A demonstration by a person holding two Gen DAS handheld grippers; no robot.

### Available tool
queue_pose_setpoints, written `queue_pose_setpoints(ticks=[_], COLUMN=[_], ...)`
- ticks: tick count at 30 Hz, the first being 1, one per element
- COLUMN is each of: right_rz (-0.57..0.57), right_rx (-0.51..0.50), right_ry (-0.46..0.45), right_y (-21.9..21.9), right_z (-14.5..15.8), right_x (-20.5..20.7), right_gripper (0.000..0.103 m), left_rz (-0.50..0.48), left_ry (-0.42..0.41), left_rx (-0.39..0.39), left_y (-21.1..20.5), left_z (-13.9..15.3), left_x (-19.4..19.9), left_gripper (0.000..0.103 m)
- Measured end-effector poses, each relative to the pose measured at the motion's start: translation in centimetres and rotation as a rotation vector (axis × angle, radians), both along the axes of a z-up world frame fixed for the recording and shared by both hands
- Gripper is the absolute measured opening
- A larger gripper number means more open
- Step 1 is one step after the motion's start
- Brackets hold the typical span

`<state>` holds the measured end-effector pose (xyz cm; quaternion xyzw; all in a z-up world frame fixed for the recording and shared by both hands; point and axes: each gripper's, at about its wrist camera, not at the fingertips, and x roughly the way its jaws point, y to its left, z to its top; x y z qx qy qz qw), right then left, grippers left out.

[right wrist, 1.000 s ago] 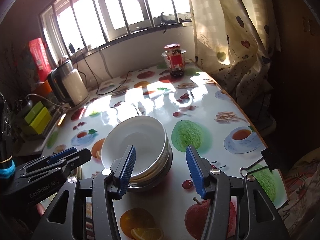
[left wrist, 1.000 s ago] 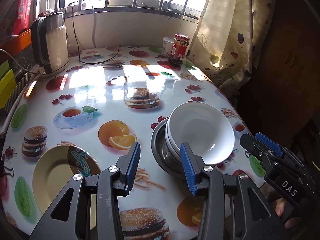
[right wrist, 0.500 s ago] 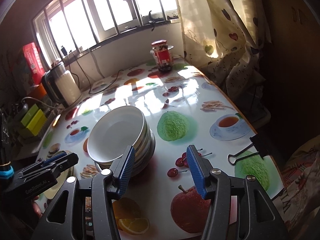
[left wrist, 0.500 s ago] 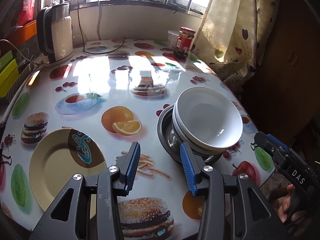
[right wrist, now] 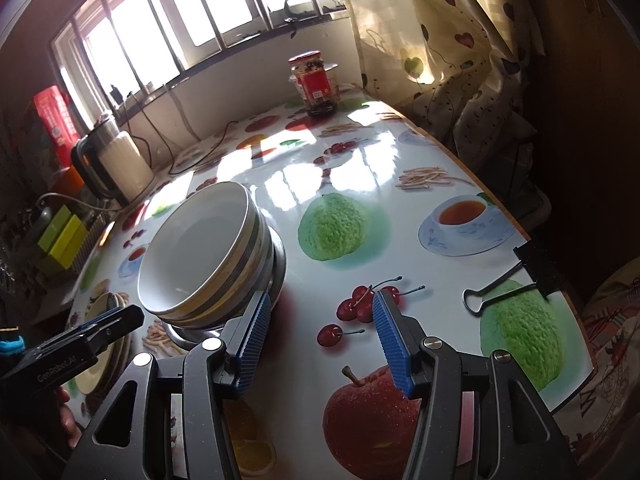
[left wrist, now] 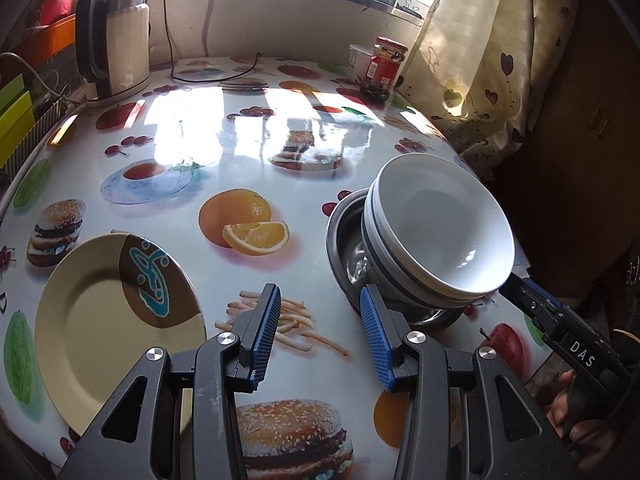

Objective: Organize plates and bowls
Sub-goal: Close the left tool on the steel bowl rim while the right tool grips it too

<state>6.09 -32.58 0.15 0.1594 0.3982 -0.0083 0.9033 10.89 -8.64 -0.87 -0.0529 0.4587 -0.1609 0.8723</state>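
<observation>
A stack of white bowls (left wrist: 440,232) leans inside a shallow steel bowl (left wrist: 348,248) on the table's right half; the same white bowls (right wrist: 204,252) show in the right wrist view. A tan plate with a brown and blue patch (left wrist: 112,320) lies at the near left. My left gripper (left wrist: 320,332) hovers open over the printed tablecloth between plate and bowls, nothing between its blue pads. My right gripper (right wrist: 320,340) is open too, just right of the bowl stack, its left pad close to the steel rim. The right gripper's tip (left wrist: 540,304) pokes in behind the bowls.
An electric kettle (left wrist: 116,36) with its cord stands at the far left. A red-lidded jar (left wrist: 384,64) and a white tub sit at the far edge by the curtain. A black binder clip (right wrist: 516,276) grips the table's right edge. Yellow-green boxes sit off the left side.
Both grippers have sunk closer to the table and the bowl stack looks larger. Their jaws kept the same width. The bowls and plate have not moved.
</observation>
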Motion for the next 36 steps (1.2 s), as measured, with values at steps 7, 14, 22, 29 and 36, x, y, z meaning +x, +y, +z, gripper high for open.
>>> queue_pose_setpoints(ticks=[7,14,22,29,36], right_rz=[0.019,0.030,0.027,0.037,0.055], right_rx=[0.013,0.014,0.080,0.192,0.241], right_ry=[0.019,0.031,0.041,0.065,0.051], right_y=[0.0,0.0,-0.5,-0.9,-0.9], right_z=[-1.1,-1.5,-2.2,-2.9,-3.4], right_x=[1.5,2.8,3.7,4.5,4.6], right_gripper=[0.054,0.054,0.054,0.054,0.053], left_rz=[0.009,-0.005,-0.002,-0.006,0.003], left_ry=[0.024,0.019,0.034,0.068,0.069], left_rx=[0.009,0.010,-0.025,-0.080,-0.083], left_y=[-0.3,-0.7,-0.3,0.3,0.6], left_z=[-1.0,-1.2,-1.4,-2.0,-2.0], left_x=[1.0,1.7,2.3,2.8,3.1], left_gripper=[0.043,0.043,0.043,0.043,0.043])
